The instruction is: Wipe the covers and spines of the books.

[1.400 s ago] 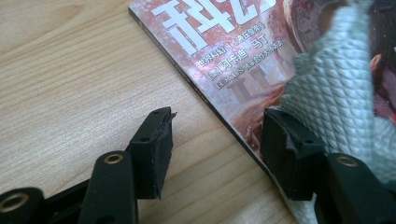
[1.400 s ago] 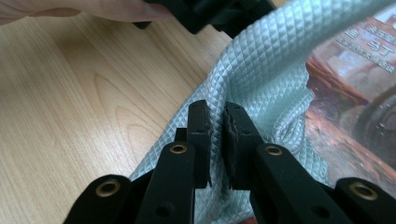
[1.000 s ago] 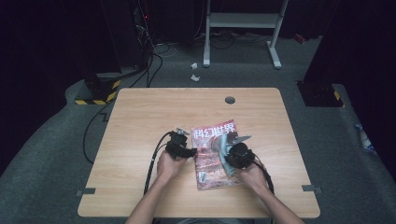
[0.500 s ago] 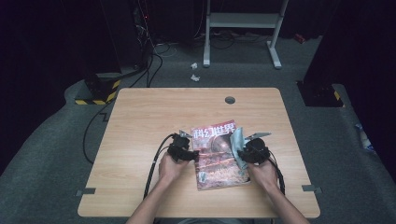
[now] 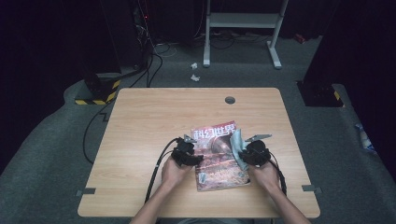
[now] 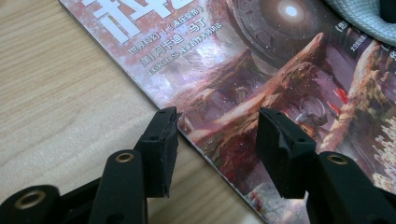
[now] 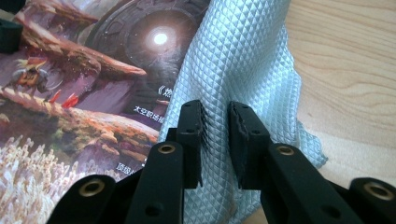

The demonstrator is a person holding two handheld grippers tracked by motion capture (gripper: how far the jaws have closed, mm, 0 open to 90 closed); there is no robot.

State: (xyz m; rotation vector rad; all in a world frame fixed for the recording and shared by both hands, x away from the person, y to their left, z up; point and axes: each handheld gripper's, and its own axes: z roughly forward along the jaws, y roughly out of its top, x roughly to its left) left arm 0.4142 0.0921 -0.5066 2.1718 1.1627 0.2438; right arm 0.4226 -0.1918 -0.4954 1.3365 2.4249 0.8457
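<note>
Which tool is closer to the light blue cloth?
Right. The right tool has the cloth between its jaws; the left tool sits across the magazine, at its left edge.

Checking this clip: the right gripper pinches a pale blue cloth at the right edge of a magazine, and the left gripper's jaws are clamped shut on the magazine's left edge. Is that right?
Not quite. The left gripper is open: its jaws straddle the left edge of the magazine without pressing it, as the left gripper view shows. The right gripper does pinch the cloth.
</note>
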